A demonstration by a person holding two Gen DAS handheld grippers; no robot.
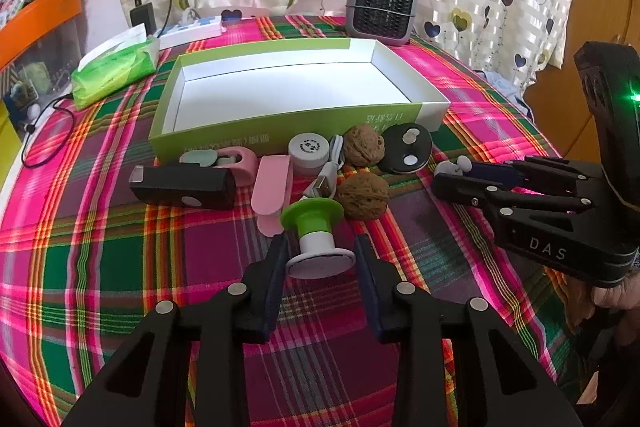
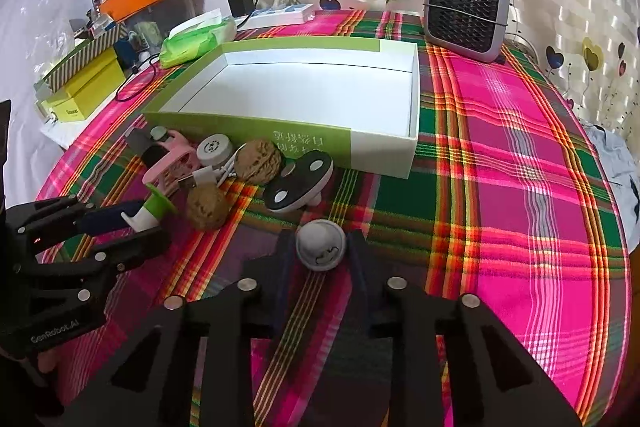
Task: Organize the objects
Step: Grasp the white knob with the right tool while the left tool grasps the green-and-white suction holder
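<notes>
An open green and white box point(image 1: 280, 125) lies on the plaid tablecloth, with nothing inside it. In front of it sits a cluster of small items: two walnuts point(image 1: 363, 145) point(image 1: 362, 195), a white jar point(image 1: 309, 155), a black disc point(image 1: 406, 153), a black case point(image 1: 184, 187), a pink clip point(image 1: 272, 195). My left gripper point(image 1: 320, 247) is shut on the white base of a green and white spool point(image 1: 314, 223). My right gripper point(image 2: 320, 239) is shut on a small grey-white ball point(image 2: 320, 245) to the right of the cluster.
A grey fan heater point(image 1: 382, 7) stands behind the box by the curtain. A green tissue pack point(image 1: 116, 67), a power strip and a black charger lie at the back left. Bare tablecloth stretches to the right of the box point(image 2: 520, 147).
</notes>
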